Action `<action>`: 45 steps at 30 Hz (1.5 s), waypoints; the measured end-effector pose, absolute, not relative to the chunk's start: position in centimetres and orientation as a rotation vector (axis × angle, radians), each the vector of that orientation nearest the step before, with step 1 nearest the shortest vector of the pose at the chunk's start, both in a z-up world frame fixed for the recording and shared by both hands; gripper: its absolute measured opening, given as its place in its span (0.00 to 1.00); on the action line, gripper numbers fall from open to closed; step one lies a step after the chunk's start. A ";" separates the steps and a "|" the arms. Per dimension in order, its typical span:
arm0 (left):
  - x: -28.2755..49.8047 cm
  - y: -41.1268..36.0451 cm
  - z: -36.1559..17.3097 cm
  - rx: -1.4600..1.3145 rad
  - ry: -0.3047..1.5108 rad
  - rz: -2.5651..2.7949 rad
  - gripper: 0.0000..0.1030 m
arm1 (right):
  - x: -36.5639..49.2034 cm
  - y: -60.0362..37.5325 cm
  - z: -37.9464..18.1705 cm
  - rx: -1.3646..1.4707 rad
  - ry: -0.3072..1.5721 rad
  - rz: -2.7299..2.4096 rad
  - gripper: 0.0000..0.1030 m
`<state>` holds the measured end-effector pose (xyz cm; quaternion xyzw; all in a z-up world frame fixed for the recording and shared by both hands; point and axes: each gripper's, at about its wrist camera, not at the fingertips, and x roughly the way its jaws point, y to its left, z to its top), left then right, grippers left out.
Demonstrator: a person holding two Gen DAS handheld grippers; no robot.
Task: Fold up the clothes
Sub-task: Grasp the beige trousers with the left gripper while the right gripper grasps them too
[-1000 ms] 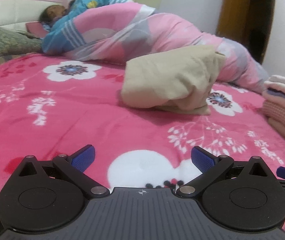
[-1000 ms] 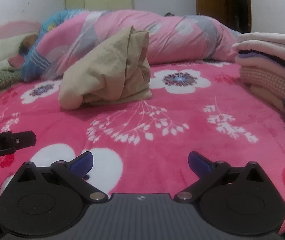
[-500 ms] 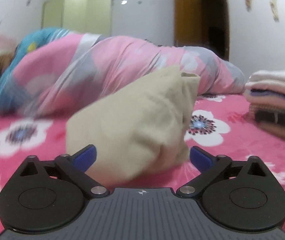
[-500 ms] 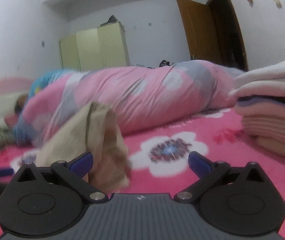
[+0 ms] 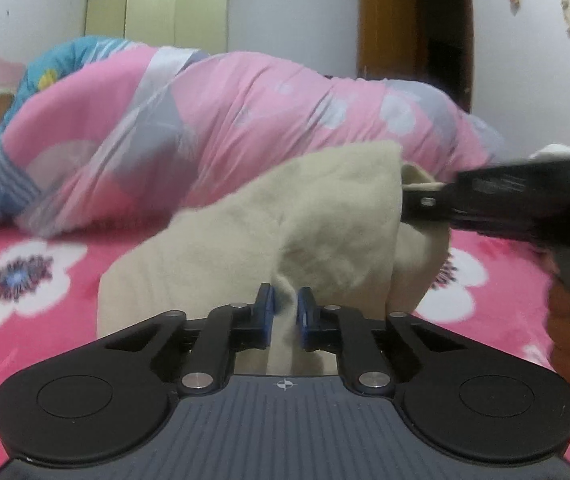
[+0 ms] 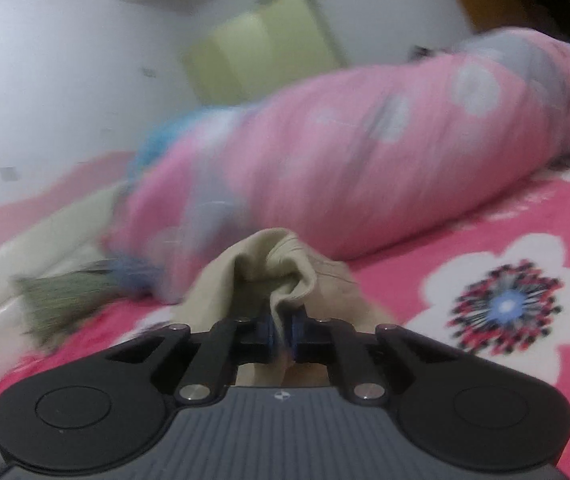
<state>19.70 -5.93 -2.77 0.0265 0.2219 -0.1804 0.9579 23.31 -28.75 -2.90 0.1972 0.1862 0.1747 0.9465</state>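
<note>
A: Where's the beige garment (image 5: 253, 240)?
B: Heaped on the pink floral bed (image 5: 45, 320), before the rolled quilt (image 5: 245, 120)
A: The fingers?
B: Left gripper (image 5: 285, 310) is closing on a fold; right gripper (image 6: 283, 330) is pinched tight on another

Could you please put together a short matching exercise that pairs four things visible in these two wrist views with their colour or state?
Things:
1. beige garment
2. bedspread
3. wardrobe
4. left gripper

Descriptions:
A. pale yellow-green, standing against the far wall
B. bright pink with white flowers
C. bunched in a heap on the bed, pinched at two places
D. blue pads closing on a fold of cloth

Pairs: 1-C, 2-B, 3-A, 4-D

The second pinch on the garment is the right gripper, whose pads are also shut on a fold.
</note>
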 end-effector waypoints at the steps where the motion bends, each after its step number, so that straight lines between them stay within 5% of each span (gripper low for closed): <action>1: 18.4 -5.1 -2.8 0.047 0.462 -0.390 0.10 | 21.0 -28.7 -2.9 0.397 0.359 0.411 0.07; 9: 6.8 1.4 -4.6 -0.024 0.597 -0.558 0.10 | 2.3 -25.6 -4.4 0.272 0.411 0.577 0.06; 15: 2.7 5.7 -4.7 -0.092 0.608 -0.516 0.17 | -3.4 -24.5 -10.1 0.240 0.686 0.484 0.05; 18: 3.2 5.8 -3.0 -0.089 0.530 -0.502 0.37 | -4.2 -25.4 -9.8 0.230 0.711 0.481 0.07; 20: 4.0 5.1 -2.2 -0.089 0.473 -0.509 0.64 | -4.1 -27.0 -8.2 0.278 0.622 0.470 0.08; 22: 5.2 3.6 -1.8 -0.054 0.439 -0.512 0.76 | -3.6 -29.2 -6.5 0.366 0.529 0.437 0.15; 24: 6.9 1.6 -1.5 0.018 0.404 -0.477 0.76 | -1.9 -30.7 -5.3 0.421 0.468 0.381 0.43; 26: 8.8 0.8 -1.2 0.016 0.396 -0.436 0.77 | 0.1 -32.0 -4.4 0.463 0.418 0.316 0.57; 32: 15.4 4.9 -1.6 -0.124 0.496 -0.276 0.95 | 7.7 -34.3 -6.2 0.736 0.461 0.316 0.60; 36: 19.0 7.9 -2.9 -0.232 0.604 -0.334 0.89 | 8.8 -32.7 -7.9 0.764 0.487 0.337 0.63; 38: 19.7 8.7 -3.2 -0.288 0.643 -0.421 0.52 | 9.0 -32.2 -8.4 0.770 0.514 0.330 0.63; 45: 14.0 7.5 -2.4 -0.199 0.509 -0.522 0.21 | 9.7 -30.1 -4.5 0.638 0.502 0.314 0.63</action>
